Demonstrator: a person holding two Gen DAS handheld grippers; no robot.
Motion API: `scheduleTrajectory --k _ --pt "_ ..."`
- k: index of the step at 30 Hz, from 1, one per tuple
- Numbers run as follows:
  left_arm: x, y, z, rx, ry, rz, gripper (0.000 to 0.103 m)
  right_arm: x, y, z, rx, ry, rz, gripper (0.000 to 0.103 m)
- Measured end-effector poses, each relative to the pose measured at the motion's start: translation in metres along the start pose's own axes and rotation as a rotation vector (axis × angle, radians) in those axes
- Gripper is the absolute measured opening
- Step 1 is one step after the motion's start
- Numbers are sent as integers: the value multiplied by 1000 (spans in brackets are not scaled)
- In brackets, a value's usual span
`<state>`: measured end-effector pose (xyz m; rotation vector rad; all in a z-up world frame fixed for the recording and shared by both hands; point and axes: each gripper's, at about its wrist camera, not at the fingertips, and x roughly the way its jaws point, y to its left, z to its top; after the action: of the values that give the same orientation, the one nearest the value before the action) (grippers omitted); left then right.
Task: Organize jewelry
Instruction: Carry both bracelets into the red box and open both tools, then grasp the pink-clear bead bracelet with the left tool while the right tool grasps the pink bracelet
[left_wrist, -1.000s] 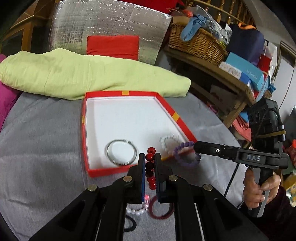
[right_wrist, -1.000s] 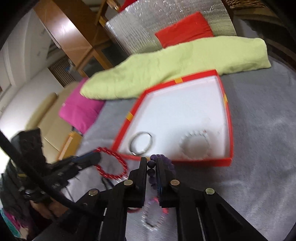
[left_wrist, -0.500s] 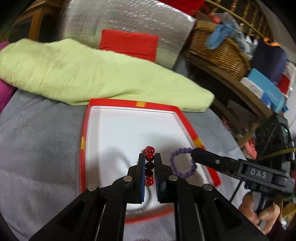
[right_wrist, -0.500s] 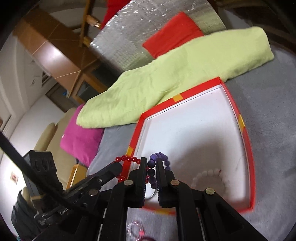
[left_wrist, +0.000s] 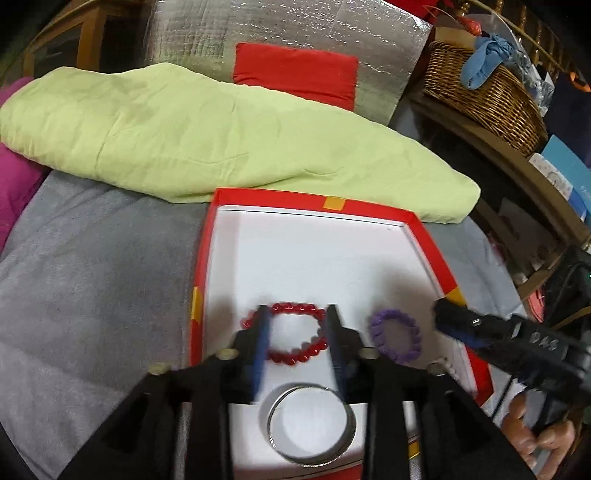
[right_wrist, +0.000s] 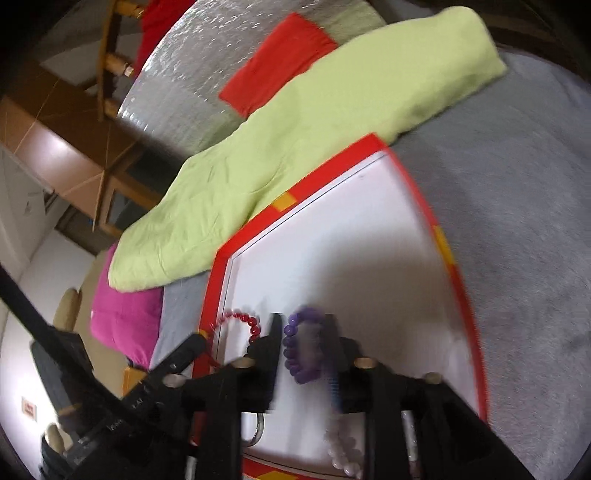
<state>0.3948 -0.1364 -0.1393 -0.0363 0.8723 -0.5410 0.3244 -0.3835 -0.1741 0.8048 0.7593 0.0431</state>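
Observation:
A red-rimmed box (left_wrist: 428, 236) with a white floor lies on the grey cloth. In the left wrist view a red bead bracelet (left_wrist: 286, 334) lies flat in the box between the open fingers of my left gripper (left_wrist: 297, 314). A purple bead bracelet (left_wrist: 395, 339) lies just to its right, and a silver bangle (left_wrist: 310, 424) lies nearer me. My right gripper (right_wrist: 301, 321) is open above the purple bracelet (right_wrist: 299, 350) in its own view. The red bracelet (right_wrist: 242, 323) and white pearl beads (right_wrist: 343, 454) show there too.
A pale green cushion (left_wrist: 184, 129) lies behind the box, with a silver padded bag (left_wrist: 295, 44) and red pouch behind it. A wicker basket (left_wrist: 484, 92) stands on a wooden shelf at right. A pink cushion (right_wrist: 125, 325) lies at left.
Both grippers moved forward over the box and opened. The red and purple bracelets dropped from the fingers and now lie on the box floor.

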Motion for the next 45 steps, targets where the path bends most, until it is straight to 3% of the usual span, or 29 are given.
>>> scheduleTrajectory --k 5,15,21,31,37,39,40,41,45 --pt "-17 -7 -9 34 -9 43 44 -23 4 -1 -61 -22 -16 32" --pt "-60 -4 -45 104 -21 161 54 -75 5 -32 -201 16 -60 32" --pt "-86 4 -71 125 -16 177 55 -93 -2 -53 -225 51 -78 36" --pt "-102 8 -115 208 64 164 55 -97 9 -117 -367 215 -96 39" --pt "-91 -1 -122 268 109 95 55 -70 19 -142 -490 301 -208 38" --pt "-85 -5 -123 286 128 74 55 -65 23 -146 -537 290 -244 34" --pt "-80 -8 -123 296 144 67 55 -64 26 -146 -556 280 -254 17" --pt "-77 -10 -124 305 152 67 55 -63 27 -146 -582 272 -273 7" --pt "-66 -19 -126 337 175 54 48 -66 20 -132 -531 215 -312 7"
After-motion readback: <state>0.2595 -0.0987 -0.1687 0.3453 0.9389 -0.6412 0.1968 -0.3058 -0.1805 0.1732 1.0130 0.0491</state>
